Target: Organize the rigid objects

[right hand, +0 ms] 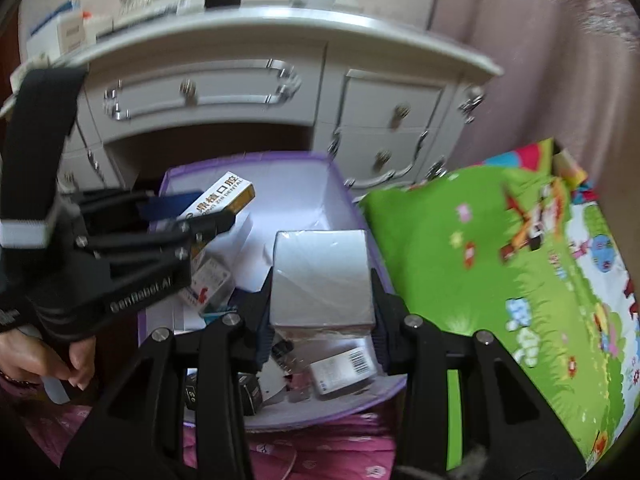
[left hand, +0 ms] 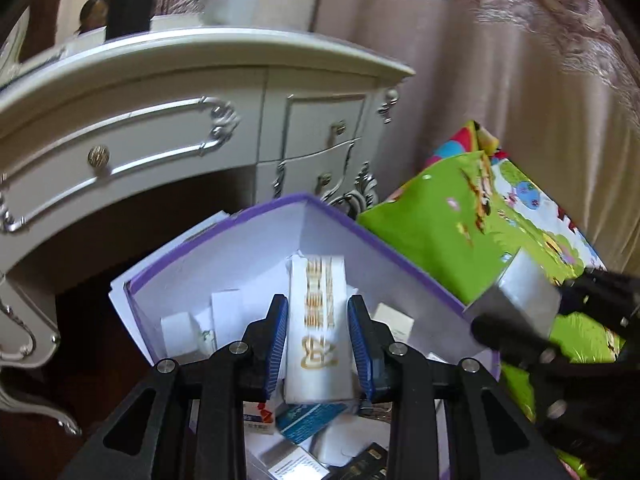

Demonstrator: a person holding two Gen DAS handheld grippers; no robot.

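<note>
In the left wrist view, the left gripper (left hand: 318, 344) is clenched on one tall white carton with gold lettering (left hand: 318, 312), held over the purple-rimmed box (left hand: 224, 248), which already contains a jumble of small cartons; at the right edge the right gripper (left hand: 560, 312) carries one silver box (left hand: 516, 292) above the box's rim and the green play mat (left hand: 440, 232). The risk I judge here is a collision: both loads hang over the same opening, and if they go in together one could knock the other loose or land on the rim. In the right wrist view, the right gripper (right hand: 322, 280) grasps that single silver box (right hand: 322, 276) between its pads, over the purple box (right hand: 344, 208); the left gripper (right hand: 208, 216) holds its carton (right hand: 222, 196) at the far left corner. Loose cartons below are too piled up to count exactly. One white dressing table (right hand: 280, 48) stands behind.
</note>
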